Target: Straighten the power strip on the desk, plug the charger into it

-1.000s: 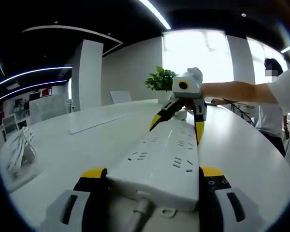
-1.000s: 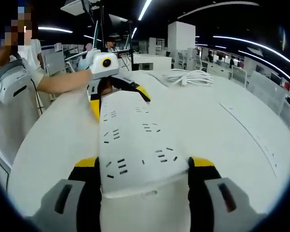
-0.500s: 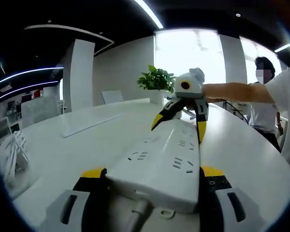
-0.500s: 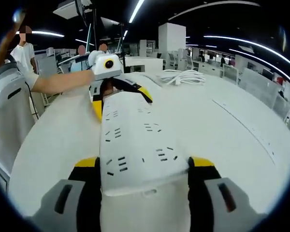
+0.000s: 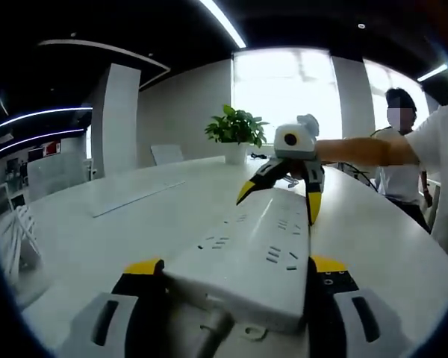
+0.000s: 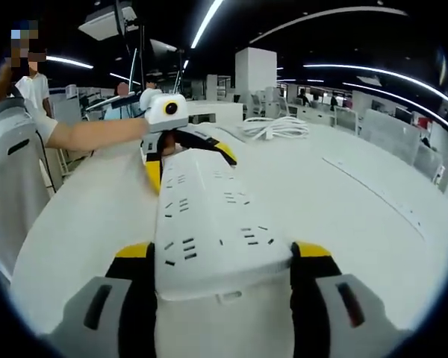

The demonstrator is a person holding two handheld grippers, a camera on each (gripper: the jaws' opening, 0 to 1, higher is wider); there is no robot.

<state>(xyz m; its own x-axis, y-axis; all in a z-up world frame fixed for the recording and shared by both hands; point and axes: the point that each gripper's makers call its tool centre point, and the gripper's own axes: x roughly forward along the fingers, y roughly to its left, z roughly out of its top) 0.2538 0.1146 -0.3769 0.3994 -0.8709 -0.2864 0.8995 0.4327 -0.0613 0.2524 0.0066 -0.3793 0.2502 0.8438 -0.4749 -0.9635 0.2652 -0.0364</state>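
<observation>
- The power strip lies lengthwise between the two tools, its long axis running straight ahead from each one's jaws toward the other.
- The left tool is clenched on the strip's cord end; in the left gripper view its yellow-tipped jaws press both side edges and the cord stub comes out toward the camera between them.
- The right tool is clenched on the opposite, plain end; in the right gripper view the strip's end face sits right between its jaws, sockets facing up.
- Each tool also appears at the far end of the other's view: the right tool straddles the far tip of the strip ahead of the left one, and the left tool does the same ahead of the right.
- The strip seems raised off the white bench, though whether its underside touches cannot be told.
- Judgement: with both ends held, straightening comes down to swinging this shared axis and setting the strip flat; neither tool is nearer, since both already hold it.
- A coiled white cable lies well ahead and to the right of the right tool; whether the charger is with it cannot be told, so the plugging step looks not yet begun.
- A potted plant stands beyond the far end, ahead of the left tool.
</observation>
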